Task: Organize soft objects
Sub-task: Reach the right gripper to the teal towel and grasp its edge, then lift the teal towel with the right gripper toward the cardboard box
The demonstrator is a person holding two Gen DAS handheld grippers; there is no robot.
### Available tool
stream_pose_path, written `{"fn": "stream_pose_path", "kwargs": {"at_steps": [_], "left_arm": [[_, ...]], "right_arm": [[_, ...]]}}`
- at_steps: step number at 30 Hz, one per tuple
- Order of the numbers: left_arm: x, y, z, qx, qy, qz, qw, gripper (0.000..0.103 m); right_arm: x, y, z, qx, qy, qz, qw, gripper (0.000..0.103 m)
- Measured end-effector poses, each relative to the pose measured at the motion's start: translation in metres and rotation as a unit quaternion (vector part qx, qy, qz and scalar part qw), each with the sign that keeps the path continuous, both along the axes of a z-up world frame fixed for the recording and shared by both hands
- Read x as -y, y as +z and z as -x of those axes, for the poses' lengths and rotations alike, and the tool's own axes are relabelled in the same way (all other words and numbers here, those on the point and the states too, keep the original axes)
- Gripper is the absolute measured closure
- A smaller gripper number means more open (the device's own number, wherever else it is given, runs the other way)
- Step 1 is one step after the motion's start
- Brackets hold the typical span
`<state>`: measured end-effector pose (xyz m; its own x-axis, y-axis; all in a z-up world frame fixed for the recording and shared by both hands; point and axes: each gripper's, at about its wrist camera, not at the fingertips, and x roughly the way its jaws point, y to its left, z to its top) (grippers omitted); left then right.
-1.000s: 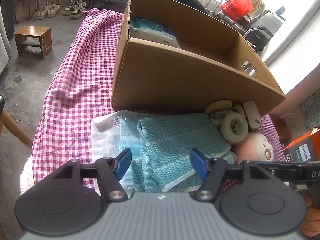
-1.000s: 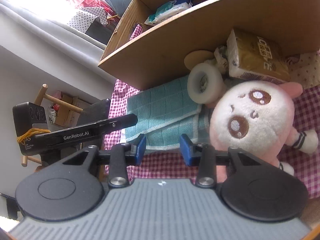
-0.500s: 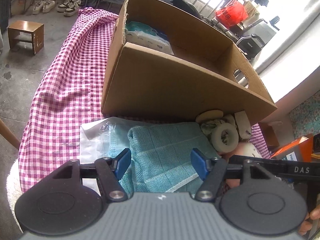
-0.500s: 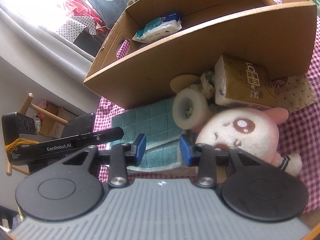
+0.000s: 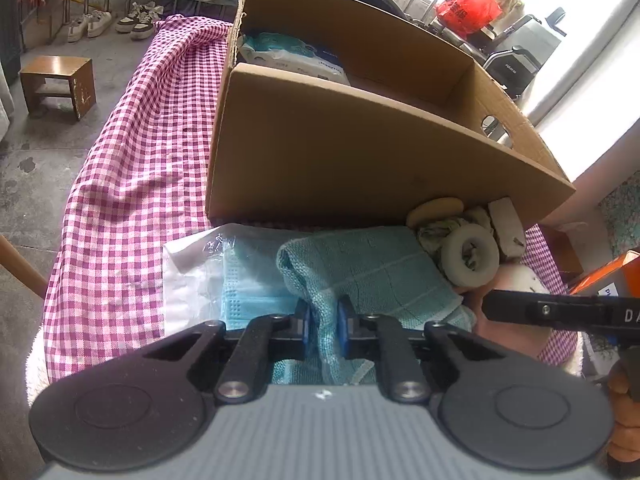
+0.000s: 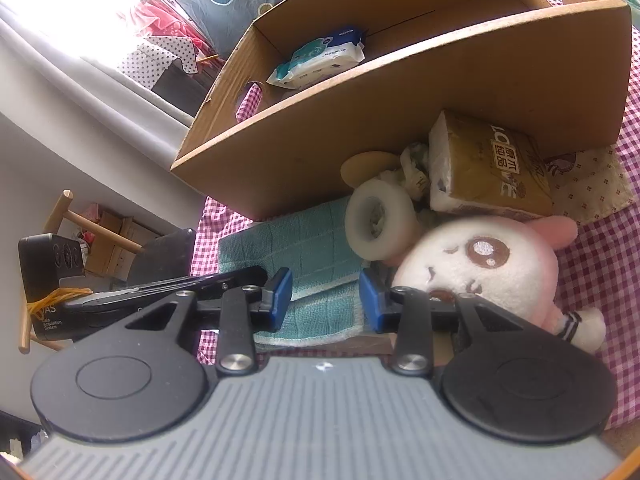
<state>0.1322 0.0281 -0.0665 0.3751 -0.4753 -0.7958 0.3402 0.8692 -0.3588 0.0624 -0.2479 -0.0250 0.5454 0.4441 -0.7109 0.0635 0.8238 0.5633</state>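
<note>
While the left tongs pinch only a ridge of the towel, the lift can go wrong.

I see my left gripper [image 5: 323, 322] has just been closing, and its jaws now stand almost together on a raised fold of the teal towel [image 5: 360, 268], which lies on the checked cloth just in front of the cardboard box [image 5: 360, 148]. The towel rests partly on a bag of blue face masks [image 5: 244, 280], and the foam ring [image 5: 472, 256] and the plush toy [image 6: 488, 272] touch its far edge, so I think a quick pull may drag them along or let the thin fold slip out. My right gripper [image 6: 325, 300] hangs half open above the towel's near edge with nothing between its pads. The box wall is high, so a hanging towel may catch on its rim.
</note>
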Motion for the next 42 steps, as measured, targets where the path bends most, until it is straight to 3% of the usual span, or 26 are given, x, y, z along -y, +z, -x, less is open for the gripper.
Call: {"fn": "stream_pose_path", "kwargs": {"at_steps": [4,10,15,22,27,28,29,31,37,42], "left_arm": [[-0.005,0.004,0.009,0.022,-0.002,-0.017,0.9996,0.091],[-0.036,0.005,0.013,0.016,0.015,-0.017,0.9996,0.09],[-0.057,-0.006,0.011,-0.006,0.034,0.018,0.9993,0.089],[-0.064,-0.017,0.009,-0.007,0.047,0.044,0.9979,0.087],[-0.068,-0.021,0.012,0.004,0.057,0.057,0.9968,0.089],[-0.068,-0.021,0.014,0.009,0.058,0.059,0.9966,0.089],[-0.067,-0.018,0.016,0.015,0.058,0.061,0.9964,0.089],[-0.067,-0.012,0.021,0.02,0.058,0.06,0.9963,0.09],[-0.069,0.02,0.036,0.042,0.059,0.065,0.9952,0.09],[-0.062,0.074,0.042,0.093,0.04,0.077,0.9919,0.09]], "right_arm": [[-0.007,0.003,-0.003,-0.003,0.013,0.015,1.0,0.065],[-0.034,0.008,-0.018,0.004,0.062,0.049,0.997,0.063],[-0.062,-0.001,-0.041,0.004,0.095,0.091,0.991,0.057],[-0.082,-0.027,-0.075,-0.014,0.121,0.089,0.989,0.057],[-0.088,-0.035,-0.086,-0.015,0.131,0.076,0.988,0.062],[-0.089,-0.035,-0.086,-0.015,0.133,0.073,0.988,0.072],[-0.088,-0.035,-0.086,-0.018,0.132,0.064,0.989,0.083],[-0.086,-0.034,-0.085,-0.023,0.133,0.043,0.99,0.09],[-0.082,-0.006,-0.063,0.015,0.135,0.025,0.99,0.092],[-0.066,0.044,-0.05,0.075,0.128,0.008,0.989,0.092]]}}
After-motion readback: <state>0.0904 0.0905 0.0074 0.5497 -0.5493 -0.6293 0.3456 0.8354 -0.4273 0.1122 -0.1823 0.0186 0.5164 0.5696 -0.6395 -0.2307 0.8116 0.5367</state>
